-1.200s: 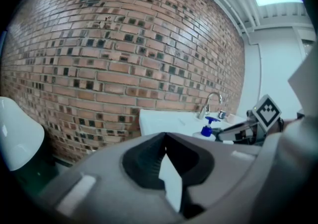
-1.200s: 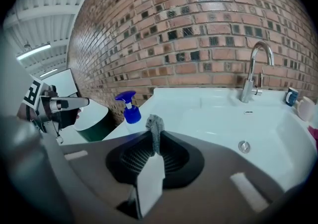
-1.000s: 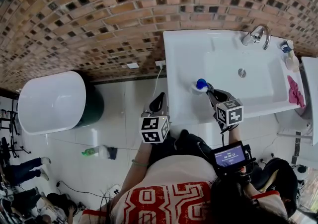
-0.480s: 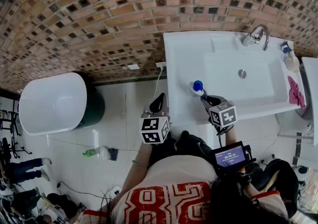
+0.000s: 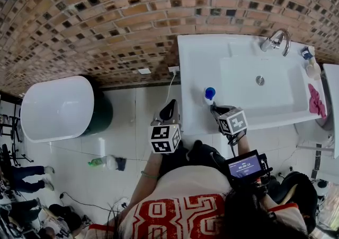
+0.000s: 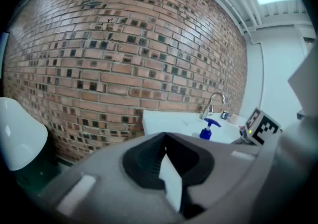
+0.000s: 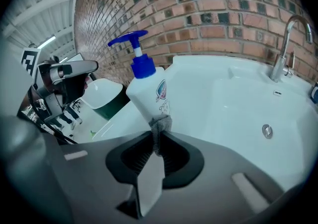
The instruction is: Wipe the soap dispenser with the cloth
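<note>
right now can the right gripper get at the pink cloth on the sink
Probably yes. The right gripper is at the front-left edge of the sink by the soap dispenser, with only bare basin between it and the pink cloth. Its jaws look shut, so they must open.

The white soap dispenser (image 7: 146, 94) with a blue pump stands upright on the basin (image 7: 238, 99) rim. A small grey cloth (image 7: 161, 122), pinched in the right gripper (image 7: 157, 138), rests against its lower side.

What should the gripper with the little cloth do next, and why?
Probably nudge the right gripper forward so the cloth pinched in it rubs the soap dispenser. The bottle stands upright just ahead on the sink rim, and I cannot tell whether the cloth touches it.
</note>
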`<state>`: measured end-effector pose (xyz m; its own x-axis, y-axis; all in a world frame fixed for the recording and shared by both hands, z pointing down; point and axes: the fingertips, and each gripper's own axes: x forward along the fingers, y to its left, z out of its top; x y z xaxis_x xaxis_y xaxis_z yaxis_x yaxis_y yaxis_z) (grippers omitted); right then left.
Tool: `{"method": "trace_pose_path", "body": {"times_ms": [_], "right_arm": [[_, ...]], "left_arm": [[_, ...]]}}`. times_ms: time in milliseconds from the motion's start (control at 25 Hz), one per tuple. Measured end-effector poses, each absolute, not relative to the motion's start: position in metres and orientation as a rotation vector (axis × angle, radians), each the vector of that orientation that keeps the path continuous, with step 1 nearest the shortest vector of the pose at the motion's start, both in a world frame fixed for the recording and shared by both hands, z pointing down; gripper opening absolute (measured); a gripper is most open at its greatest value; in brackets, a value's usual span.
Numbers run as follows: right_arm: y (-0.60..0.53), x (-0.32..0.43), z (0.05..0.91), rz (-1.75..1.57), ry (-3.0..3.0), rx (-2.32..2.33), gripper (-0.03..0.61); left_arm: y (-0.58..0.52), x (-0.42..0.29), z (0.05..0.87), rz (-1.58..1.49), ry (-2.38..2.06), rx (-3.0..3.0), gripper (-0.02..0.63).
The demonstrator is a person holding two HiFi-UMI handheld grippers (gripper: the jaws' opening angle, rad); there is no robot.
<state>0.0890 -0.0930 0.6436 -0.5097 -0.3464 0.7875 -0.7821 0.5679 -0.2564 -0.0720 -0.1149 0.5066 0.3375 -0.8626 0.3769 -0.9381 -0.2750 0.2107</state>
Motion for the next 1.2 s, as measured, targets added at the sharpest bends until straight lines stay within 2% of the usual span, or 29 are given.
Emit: {"method": "trace_pose_path", "body": {"times_ms": [240,680,1200], "right_arm": [[-0.100,0.101,0.640,0.828,-2.071,1.003,0.048],[-0.137,0.098,0.546,0.699,-2.374,1.192,0.048],[-0.137,0.094,0.577,0.774,-2.339,1.153,0.048]], "left_arm": [[-0.115,-0.080,0.506,0.259,-1.598,2.204,0.003],[-0.118,-0.077,0.509,0.265,-1.568,2.219,0.003],[-0.121,-0.081,0.509,0.275,-1.568,2.216,0.003]]}}
